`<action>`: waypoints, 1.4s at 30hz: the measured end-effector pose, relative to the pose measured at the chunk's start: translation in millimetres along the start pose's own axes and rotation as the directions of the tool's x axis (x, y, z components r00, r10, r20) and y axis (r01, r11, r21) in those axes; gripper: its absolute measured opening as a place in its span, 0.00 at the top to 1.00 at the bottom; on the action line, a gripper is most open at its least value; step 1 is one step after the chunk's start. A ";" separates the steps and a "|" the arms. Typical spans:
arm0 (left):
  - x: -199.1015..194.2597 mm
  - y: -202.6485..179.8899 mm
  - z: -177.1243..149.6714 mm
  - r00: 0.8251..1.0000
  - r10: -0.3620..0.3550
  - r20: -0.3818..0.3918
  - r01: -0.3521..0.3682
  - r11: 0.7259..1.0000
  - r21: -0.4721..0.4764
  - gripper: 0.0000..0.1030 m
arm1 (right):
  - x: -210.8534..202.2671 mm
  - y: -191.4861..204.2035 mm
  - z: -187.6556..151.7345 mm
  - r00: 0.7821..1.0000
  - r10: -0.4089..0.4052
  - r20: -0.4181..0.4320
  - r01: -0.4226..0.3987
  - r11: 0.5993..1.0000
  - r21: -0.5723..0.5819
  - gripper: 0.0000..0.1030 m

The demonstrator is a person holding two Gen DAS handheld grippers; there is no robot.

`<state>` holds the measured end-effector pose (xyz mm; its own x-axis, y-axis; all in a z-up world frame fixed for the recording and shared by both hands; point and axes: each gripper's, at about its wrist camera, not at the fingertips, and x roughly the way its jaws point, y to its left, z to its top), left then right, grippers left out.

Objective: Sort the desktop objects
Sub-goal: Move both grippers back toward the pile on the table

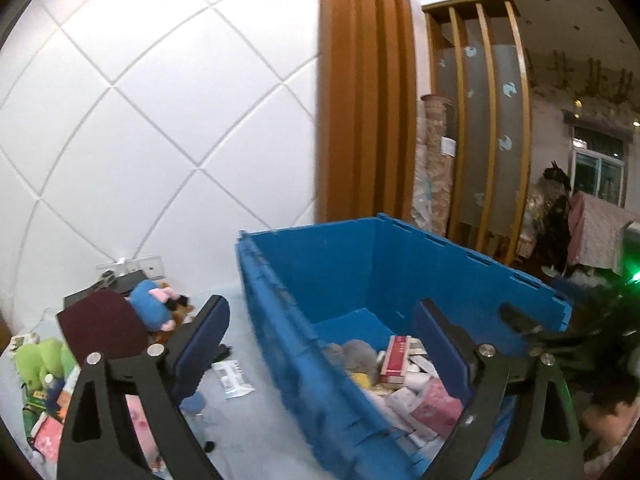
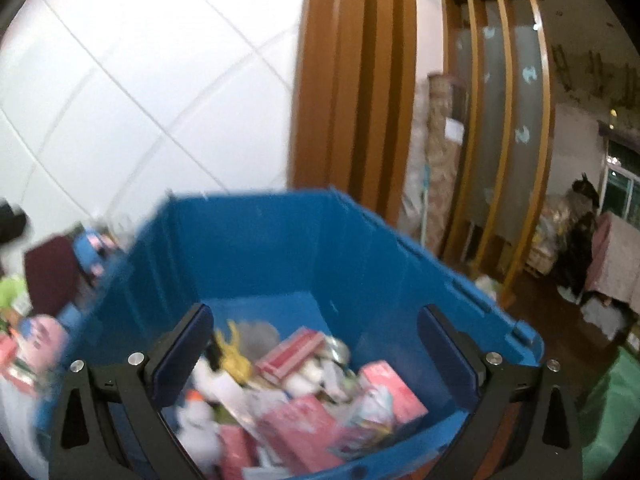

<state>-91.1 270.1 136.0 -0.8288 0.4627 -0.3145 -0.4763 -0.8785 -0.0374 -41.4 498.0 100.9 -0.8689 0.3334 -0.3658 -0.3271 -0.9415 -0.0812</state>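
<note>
Left hand-held gripper (image 1: pixel 320 332) wide open, empty, straddling the blue crate (image 1: pixel 352 256) wall; toys on the desk (image 1: pixel 248 420) partly hidden. Right hand-held gripper (image 2: pixel 314 340) wide open, empty, above blurred crate contents (image 2: pixel 304 400).

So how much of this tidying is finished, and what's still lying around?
A good share looks done: the blue crate already holds a heap of sorted items, including a red box and a pink packet. Nothing is in hand: the left gripper and right gripper are both open and empty. Still left on the table: the blue plush toy, green plush and a white sachet.
</note>
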 end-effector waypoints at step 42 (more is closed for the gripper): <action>-66.5 409.8 -241.8 0.693 0.388 -0.608 -0.599 0.778 -0.187 0.09 | 45.8 334.6 -84.2 0.834 0.402 -0.379 -0.467 0.879 -0.096 0.00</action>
<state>-160.2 -149.3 -87.8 -0.5806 -0.0922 -0.8090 0.1808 -0.9834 -0.0177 -159.4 194.1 -21.1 -0.7152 -0.1189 -0.6887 0.1538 -0.9880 0.0108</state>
